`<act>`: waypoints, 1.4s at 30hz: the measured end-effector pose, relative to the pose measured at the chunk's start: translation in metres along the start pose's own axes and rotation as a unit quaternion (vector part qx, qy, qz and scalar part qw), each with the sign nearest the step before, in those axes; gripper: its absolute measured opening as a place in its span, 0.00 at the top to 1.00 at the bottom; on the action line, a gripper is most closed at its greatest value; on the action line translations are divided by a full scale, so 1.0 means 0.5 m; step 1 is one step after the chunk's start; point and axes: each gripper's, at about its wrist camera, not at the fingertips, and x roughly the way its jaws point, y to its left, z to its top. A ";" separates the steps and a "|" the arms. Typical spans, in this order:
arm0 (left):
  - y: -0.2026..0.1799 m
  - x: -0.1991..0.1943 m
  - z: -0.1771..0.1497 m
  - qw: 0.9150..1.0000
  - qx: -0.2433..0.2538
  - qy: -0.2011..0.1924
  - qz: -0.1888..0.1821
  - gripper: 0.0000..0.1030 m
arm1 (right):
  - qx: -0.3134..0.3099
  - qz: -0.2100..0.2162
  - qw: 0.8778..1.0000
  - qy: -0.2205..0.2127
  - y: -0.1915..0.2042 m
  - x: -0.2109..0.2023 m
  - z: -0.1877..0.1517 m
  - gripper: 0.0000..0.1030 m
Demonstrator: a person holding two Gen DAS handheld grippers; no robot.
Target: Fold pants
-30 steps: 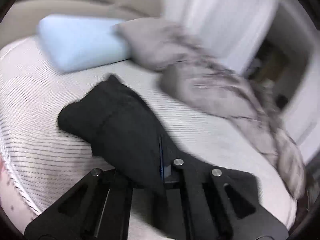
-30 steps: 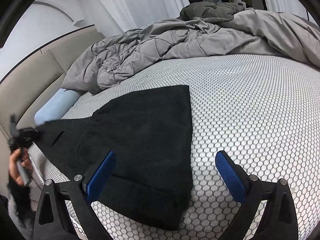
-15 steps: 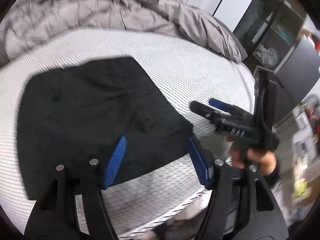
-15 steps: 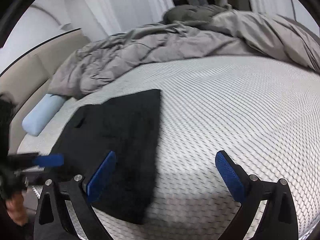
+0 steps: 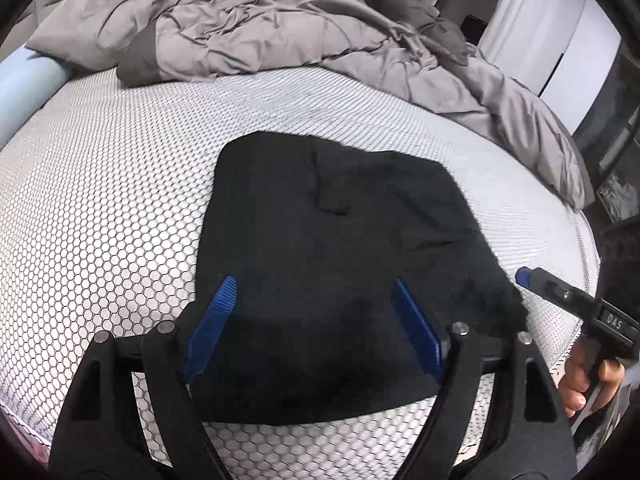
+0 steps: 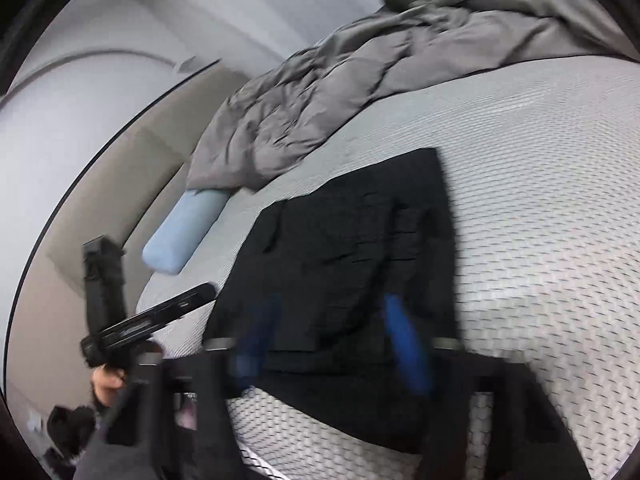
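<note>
Pants [image 5: 340,240], black, lie folded into a compact block on the bed [image 5: 100,200], near its front edge.

Left wrist view: the left gripper [image 5: 316,328] hangs over the near end of the pants, fingers spread, holding nothing. The right gripper [image 5: 560,292] shows at the right margin, just beside the pants' corner. The top layer lies fairly flat, with a small flap and faint creases. Judgement: the fold appears nearly complete; a good finish would be to press the layers flat and square the edges, working low and slowly so the top layer does not drag off the one beneath.

Right wrist view: blurred. The right gripper [image 6: 332,340] is over the near edge of the pants [image 6: 352,260], fingers spread and empty. The left gripper [image 6: 160,320] shows at lower left, off the cloth.

Surface and room: the bed carries a white cover with a honeycomb pattern. A grey quilt [image 5: 280,28] is bunched at the far side, well apart from the pants. A pale blue pillow [image 6: 184,232] lies against a beige headboard [image 6: 120,184].
</note>
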 end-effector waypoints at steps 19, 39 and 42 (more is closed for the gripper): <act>0.055 -0.033 -0.007 0.997 0.052 -0.037 0.040 0.24 | -0.100 -0.105 0.989 -0.011 0.089 0.093 0.022 0.91; 0.037 0.007 -0.034 0.994 0.100 0.005 0.054 0.23 | 0.026 -0.087 0.994 0.053 -0.054 0.047 0.008 0.42; 0.041 0.008 -0.034 0.994 0.095 0.006 0.051 0.23 | 0.015 -0.078 0.994 0.078 -0.057 0.079 0.014 0.37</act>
